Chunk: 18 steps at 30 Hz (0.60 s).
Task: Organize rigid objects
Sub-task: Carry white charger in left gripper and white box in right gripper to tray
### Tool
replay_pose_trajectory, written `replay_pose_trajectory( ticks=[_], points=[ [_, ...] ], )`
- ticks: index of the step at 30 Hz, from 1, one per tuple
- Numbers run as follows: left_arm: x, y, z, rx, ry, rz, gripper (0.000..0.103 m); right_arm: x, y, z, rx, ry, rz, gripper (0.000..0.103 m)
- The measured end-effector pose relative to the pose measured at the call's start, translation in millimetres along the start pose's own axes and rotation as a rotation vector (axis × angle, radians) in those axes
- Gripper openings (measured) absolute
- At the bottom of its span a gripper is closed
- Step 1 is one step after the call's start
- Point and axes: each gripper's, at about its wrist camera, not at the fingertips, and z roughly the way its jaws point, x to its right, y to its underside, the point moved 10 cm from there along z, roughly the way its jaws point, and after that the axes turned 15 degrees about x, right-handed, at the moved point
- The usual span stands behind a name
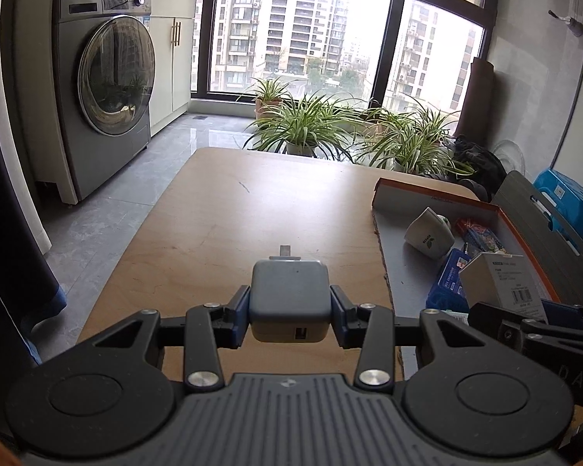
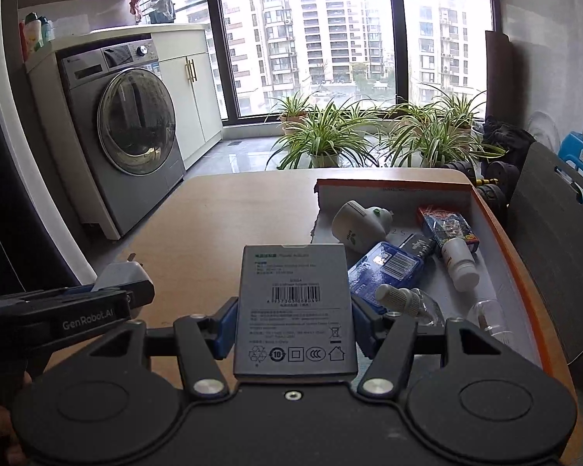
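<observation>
Left gripper [image 1: 290,312] clamped on grey charger [image 1: 289,297], right gripper [image 2: 295,328] on its grey carton [image 2: 295,310]; both lifted over table [image 1: 221,209], near the orange-rimmed box [image 2: 497,217] at right, probably for stowing.

Bare stretch of light wooden tabletop [image 1: 229,209] ahead and to the left, open for passing. On the right, blocked by orange-rimmed shallow cardboard box [image 2: 501,209], crowded with white ceramic cup [image 2: 355,223], blue flat packet [image 2: 384,272] and white plastic bottle [image 2: 460,264].
</observation>
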Motion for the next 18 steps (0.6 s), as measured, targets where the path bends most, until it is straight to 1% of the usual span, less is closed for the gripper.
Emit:
replay_pose_trajectory(
  ticks=[9,18],
  points=[
    [33.5,5.6,-9.3,0.003,0.055,0.029,0.042,30.9,-1.0,-19.0,0.031,0.058,0.026,0.071],
    [74.7,9.4,-7.4,-0.01,0.129,0.055,0.042,83.0,2.6,-36.0,0.045,0.156,0.073,0.071]
  ],
)
